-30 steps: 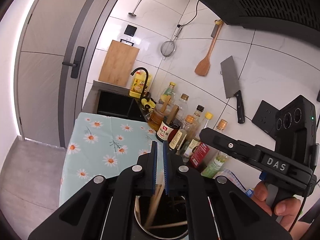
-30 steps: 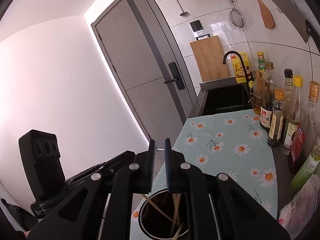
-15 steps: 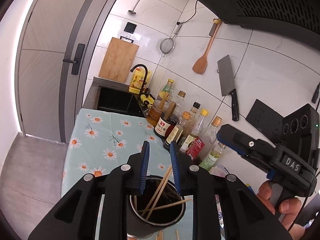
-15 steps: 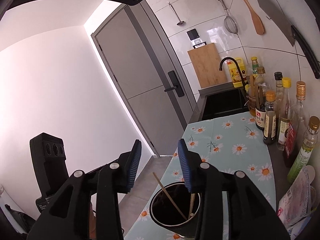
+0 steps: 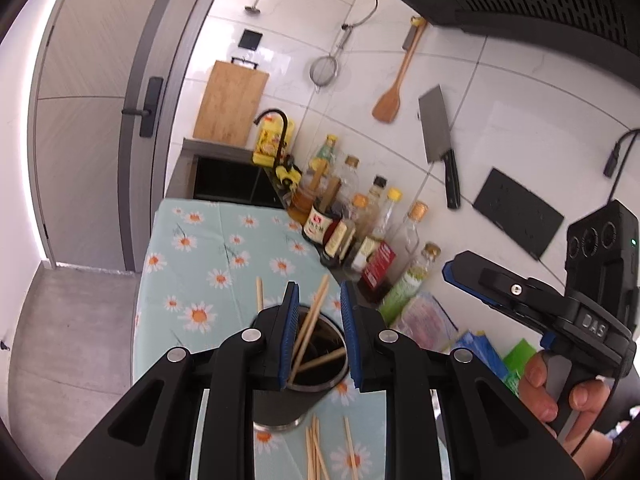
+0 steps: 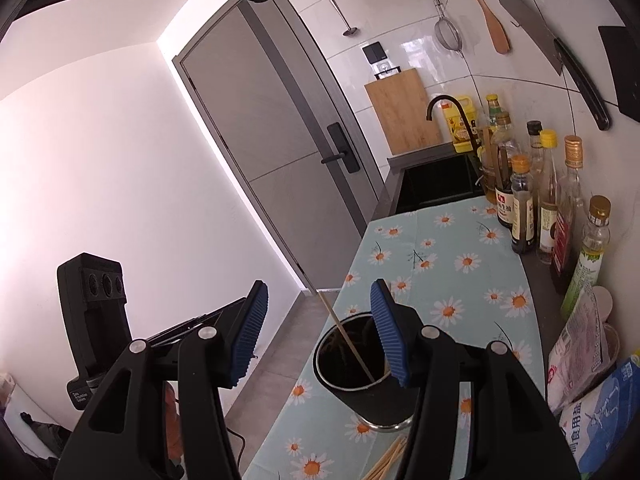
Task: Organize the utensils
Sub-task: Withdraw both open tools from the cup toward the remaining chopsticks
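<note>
We hold the left gripper point(image 5: 319, 300) above the cup point(image 5: 296, 396), jaws parted with nothing between the pads — the chopsticks point(image 5: 310, 326) seen in the gap stand inside the cup, behind the fingers. They lean toward 1 o'clock because the cup is wide and they rest on its rim. The right gripper point(image 6: 318, 302) hangs over the same cup point(image 6: 362, 384), jaws spread wide and empty; one stick point(image 6: 344, 332) leans toward 11 o'clock.

The cup stands on the daisy cloth point(image 5: 208, 264) near the counter's front edge, within reach of both grippers. More loose chopsticks point(image 5: 316, 450) lie flat on the cloth at 6 o'clock of the cup — we judge these the remaining work. The bottles point(image 5: 360, 232) line the wall at 1 o'clock, well apart from the cup, so they leave the working area free.
</note>
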### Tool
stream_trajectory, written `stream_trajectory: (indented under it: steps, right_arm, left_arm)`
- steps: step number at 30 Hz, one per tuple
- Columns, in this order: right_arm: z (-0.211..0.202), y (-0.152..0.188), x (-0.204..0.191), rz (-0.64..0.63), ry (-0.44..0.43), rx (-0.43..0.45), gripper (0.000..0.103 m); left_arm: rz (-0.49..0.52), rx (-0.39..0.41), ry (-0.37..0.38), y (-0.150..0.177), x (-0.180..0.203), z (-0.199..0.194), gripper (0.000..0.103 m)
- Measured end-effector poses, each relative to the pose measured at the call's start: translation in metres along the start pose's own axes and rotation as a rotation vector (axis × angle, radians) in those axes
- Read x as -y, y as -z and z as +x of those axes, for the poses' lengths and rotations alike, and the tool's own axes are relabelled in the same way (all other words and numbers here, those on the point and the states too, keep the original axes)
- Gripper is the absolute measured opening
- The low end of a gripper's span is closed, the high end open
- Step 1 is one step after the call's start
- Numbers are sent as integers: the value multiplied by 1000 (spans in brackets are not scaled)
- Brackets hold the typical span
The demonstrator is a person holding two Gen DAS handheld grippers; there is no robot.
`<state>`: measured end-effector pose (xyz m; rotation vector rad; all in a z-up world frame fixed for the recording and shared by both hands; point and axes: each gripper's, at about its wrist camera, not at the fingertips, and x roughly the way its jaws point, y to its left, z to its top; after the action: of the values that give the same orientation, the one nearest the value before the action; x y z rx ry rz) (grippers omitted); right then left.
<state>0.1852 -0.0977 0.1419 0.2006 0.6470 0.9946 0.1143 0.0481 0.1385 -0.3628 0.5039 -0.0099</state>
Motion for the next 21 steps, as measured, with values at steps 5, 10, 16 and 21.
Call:
stream_trajectory:
  steps: [5,10,16,21]
  right_arm:
    - [7,28,10,37,22,-93,54]
    - [21,64,23,89,45,-215,54]
    - [30,96,32,133,84,-307,54]
    - [55,128,37,161,124,-454,54]
  left_arm:
    - [5,-58,3,22,0,-5,21]
    - [-5,-127,6,44,-4,-4,21]
    - [-15,-219,28,70,-12,3,21]
    - [-19,-307,62,90,-19,13,21]
